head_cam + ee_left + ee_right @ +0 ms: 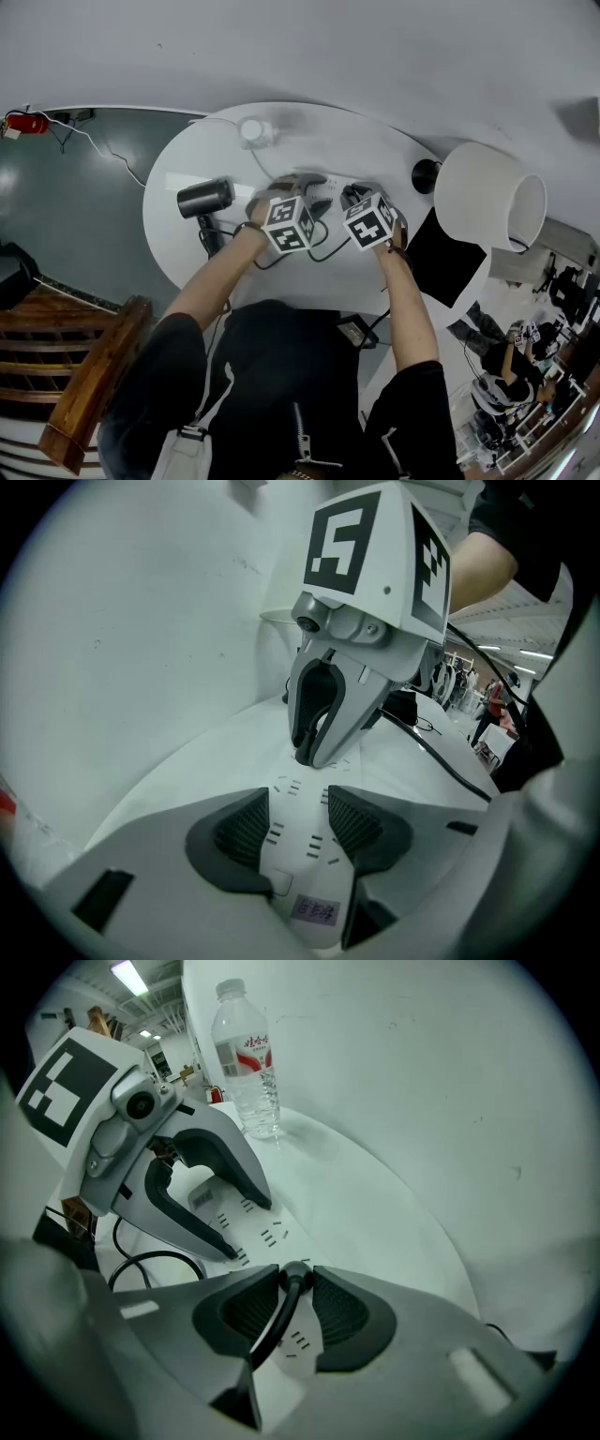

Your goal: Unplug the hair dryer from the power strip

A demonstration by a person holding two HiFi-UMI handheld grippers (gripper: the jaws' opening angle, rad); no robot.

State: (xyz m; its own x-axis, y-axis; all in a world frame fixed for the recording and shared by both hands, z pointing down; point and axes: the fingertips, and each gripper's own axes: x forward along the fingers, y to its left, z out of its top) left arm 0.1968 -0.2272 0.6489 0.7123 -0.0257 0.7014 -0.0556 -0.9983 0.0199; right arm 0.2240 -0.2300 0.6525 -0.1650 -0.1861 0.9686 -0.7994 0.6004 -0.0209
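The white power strip (302,850) lies on the white table (187,169). My left gripper (298,806) straddles it, a pad pressed on each long edge; in the right gripper view that left gripper (246,1227) stands clamped across the power strip (272,1234). The hair dryer's black plug (292,1275) sits in the strip's near end, its cable (270,1327) running back toward me. My right gripper (296,1283) points steeply down, and its pad tips touch the plug on both sides. The black hair dryer (204,199) lies to the left of both grippers.
A clear water bottle (247,1061) stands at the table's far edge by the wall. A white lamp shade (487,197) and a small black object (427,173) are at the right. Black cable loops (323,246) lie near my wrists.
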